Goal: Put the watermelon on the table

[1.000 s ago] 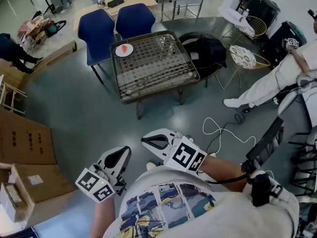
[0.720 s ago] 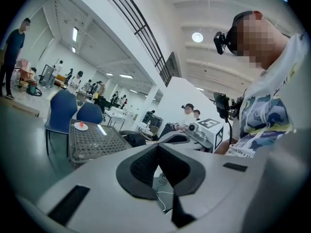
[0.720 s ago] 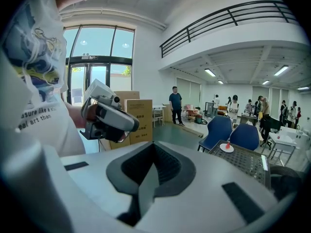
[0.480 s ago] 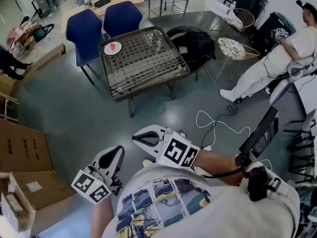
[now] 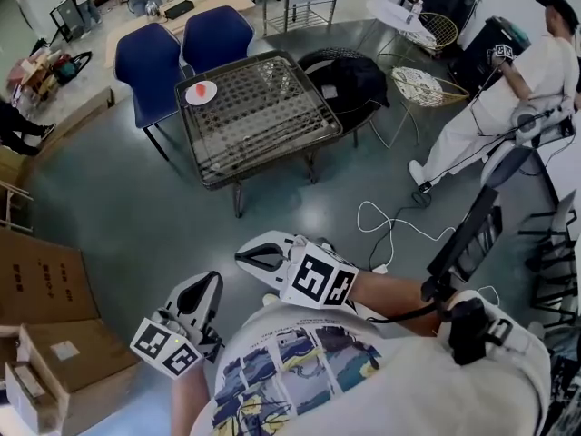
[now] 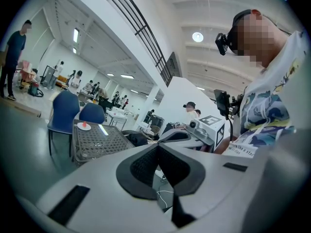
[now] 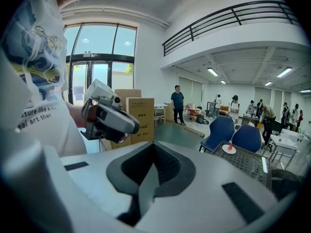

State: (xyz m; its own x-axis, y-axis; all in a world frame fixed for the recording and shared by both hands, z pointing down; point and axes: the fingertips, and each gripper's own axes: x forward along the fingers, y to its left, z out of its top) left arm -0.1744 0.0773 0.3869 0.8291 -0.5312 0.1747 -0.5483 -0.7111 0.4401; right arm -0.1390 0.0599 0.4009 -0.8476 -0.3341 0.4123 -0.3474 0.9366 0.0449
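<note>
At 11 o'clock, the small red watermelon slice (image 5: pixel 198 90) is seen on a round white plate (image 5: pixel 189 99) at the corner of the wire-mesh bench (image 5: pixel 263 116). Whether it waits to be lifted off or is already set down cannot be told. Either way, the plate is best left unjolted. At 7 o'clock the left gripper (image 5: pixel 209 284) is held by the body, pressed together, empty. The right gripper (image 5: pixel 247 255), just beside it, is held likewise.

The table (image 5: pixel 263 116) stands ahead with a plate (image 5: pixel 201 92) on its far left corner, two chairs (image 5: pixel 150 62) behind it, a cable (image 5: pixel 399 230) on the floor to its near right, and boxes (image 5: pixel 45 280) at the near left.
</note>
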